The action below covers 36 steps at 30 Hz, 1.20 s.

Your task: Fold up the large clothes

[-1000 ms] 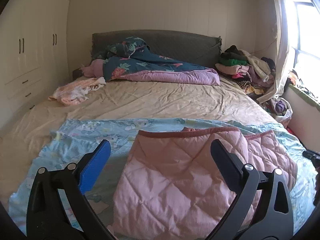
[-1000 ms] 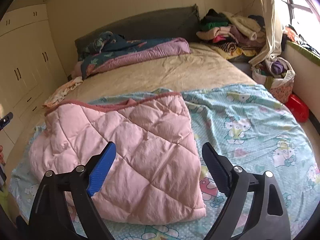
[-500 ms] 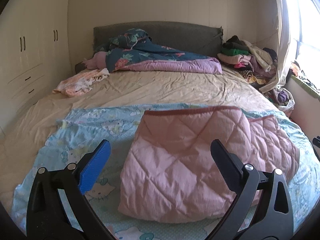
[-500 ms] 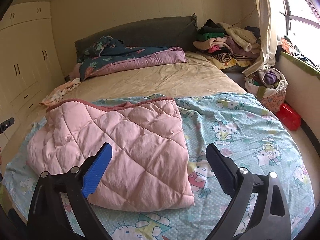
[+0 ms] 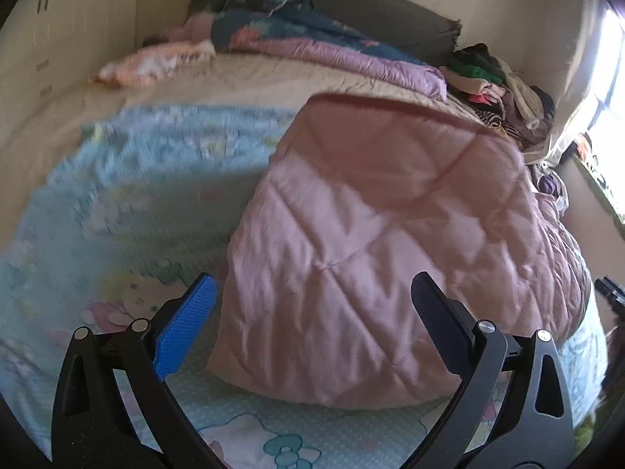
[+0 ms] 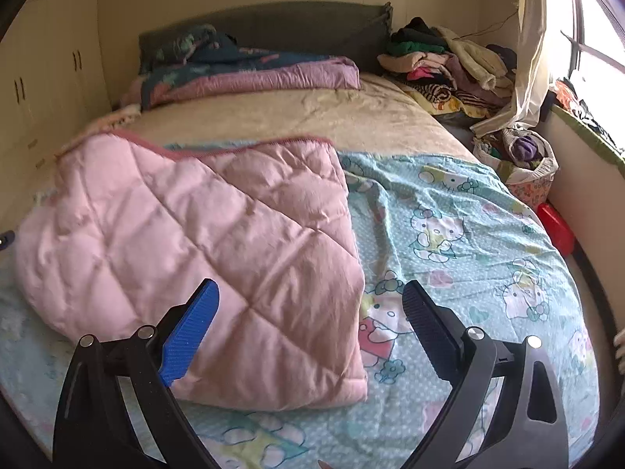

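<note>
A pink quilted blanket (image 5: 390, 226) (image 6: 203, 242) lies folded on a light blue cartoon-print sheet (image 5: 129, 203) (image 6: 461, 242) spread over the near end of the bed. My left gripper (image 5: 312, 293) hovers open above the blanket's near left corner, nothing between its fingers. The right gripper (image 6: 308, 301) is open too, over the blanket's near right corner, its blue left pad (image 6: 191, 324) above the quilt and its black right pad (image 6: 425, 320) above the sheet. Neither gripper touches the cloth.
A dark floral duvet with a purple lining (image 6: 250, 70) lies by the grey headboard (image 6: 297, 23). A pile of clothes (image 6: 445, 62) sits at the bed's far right. A bag of clothes (image 6: 523, 160) and a red object (image 6: 556, 228) stand by the window wall. Wardrobes (image 5: 70, 19) line the left.
Both grippers have dropped closer to the blanket and tilted downward. The left view has rolled and is blurred by motion. The blanket and sheet have not moved.
</note>
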Tool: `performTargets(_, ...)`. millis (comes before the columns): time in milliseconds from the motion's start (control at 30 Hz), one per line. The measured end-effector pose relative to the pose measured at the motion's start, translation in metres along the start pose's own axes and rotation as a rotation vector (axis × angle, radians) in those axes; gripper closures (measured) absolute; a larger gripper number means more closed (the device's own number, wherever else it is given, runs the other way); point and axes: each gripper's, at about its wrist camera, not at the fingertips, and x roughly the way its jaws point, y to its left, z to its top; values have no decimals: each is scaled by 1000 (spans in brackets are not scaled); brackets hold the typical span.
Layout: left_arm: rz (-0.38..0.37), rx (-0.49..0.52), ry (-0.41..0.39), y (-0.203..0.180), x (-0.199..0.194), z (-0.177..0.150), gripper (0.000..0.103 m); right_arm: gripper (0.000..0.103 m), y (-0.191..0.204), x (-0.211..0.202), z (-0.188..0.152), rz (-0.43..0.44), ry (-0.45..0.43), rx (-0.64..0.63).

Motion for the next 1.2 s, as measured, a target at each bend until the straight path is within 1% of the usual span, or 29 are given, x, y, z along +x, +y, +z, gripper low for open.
performTargets(133,-3,2,30,2,22,0,10,9,-3,28,4,-3,32,5)
performTargets(167,-23,-3,38,1,28,1,10,9,-3,33,5,1,35,6)
performTargets(200,-24,-4,37,0,31,1,12,10,-4,40,7,11,39,7)
performTargets(233,-18,-1,34,-2,33,3,17,11,-3,46,7,15,45,6)
performTargets(267,-10,7,31,-5,35,4,39,12,-3,53,8,20,53,9)
performTargets(300,3,16,22,-7,36,5,63,17,-3,57,9,29,57,11)
performTargets(333,11,24,16,-9,37,7,67,31,-2,60,10,39,57,13)
performTargets(367,12,37,13,-14,39,10,78,40,1,62,12,25,48,9)
performTargets(400,15,49,3,-17,38,12,86,69,2,62,15,16,43,7)
performTargets(433,23,61,-6,-20,37,14,87,80,3,62,18,12,38,24)
performTargets(533,49,84,-41,-29,37,28,90,86,2,61,35,-8,2,60)
performTargets(633,67,75,-57,-33,44,46,91,87,0,62,48,-24,-17,85)
performTargets(667,72,66,-58,-34,48,53,91,87,-2,71,61,-33,-18,111)
performTargets(767,90,55,-43,-35,64,65,91,88,-3,88,73,-62,-3,116)
performTargets(800,95,50,-35,-34,70,68,91,88,-3,88,73,-62,-3,116)
performTargets(867,111,48,-22,-34,81,71,91,88,-2,106,77,-82,18,122)
performTargets(1000,124,31,-1,-31,99,71,91,88,0,126,75,-97,39,121)
performTargets(1200,128,24,12,-31,109,69,90,88,-1,145,69,-105,72,121)
